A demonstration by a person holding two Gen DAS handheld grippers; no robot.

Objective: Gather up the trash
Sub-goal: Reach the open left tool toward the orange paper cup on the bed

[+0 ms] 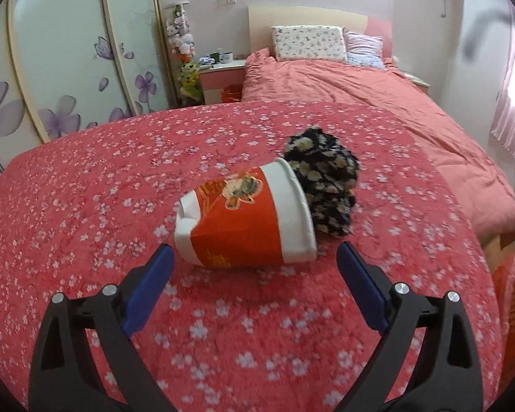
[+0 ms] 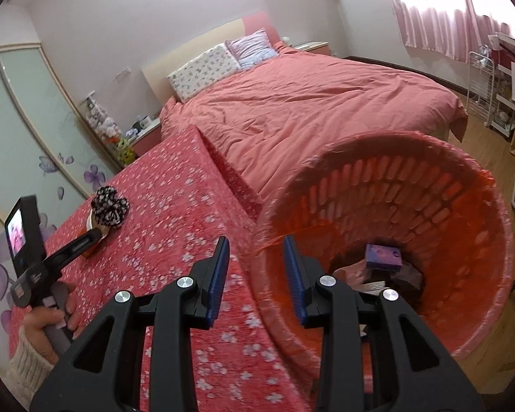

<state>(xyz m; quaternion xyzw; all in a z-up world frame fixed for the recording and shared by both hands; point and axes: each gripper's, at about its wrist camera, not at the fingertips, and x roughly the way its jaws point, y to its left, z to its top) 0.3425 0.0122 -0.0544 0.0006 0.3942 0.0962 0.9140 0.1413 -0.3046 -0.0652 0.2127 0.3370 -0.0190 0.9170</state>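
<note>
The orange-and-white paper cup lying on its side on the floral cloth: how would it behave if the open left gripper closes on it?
The paper cup already looks dented at its base, so it would probably crush under a firm squeeze. It seems light. Lying on its side, it may roll if nudged.

My left wrist camera looks steeply down, close over the flowered red cloth [image 1: 86, 185], towards the headboard [image 1: 302, 15]. My right wrist camera, further right, tilts into the orange basket [image 2: 463, 185]. Both views share the cloth, bed [image 2: 309, 103] and wardrobe [image 1: 61, 44].
</note>
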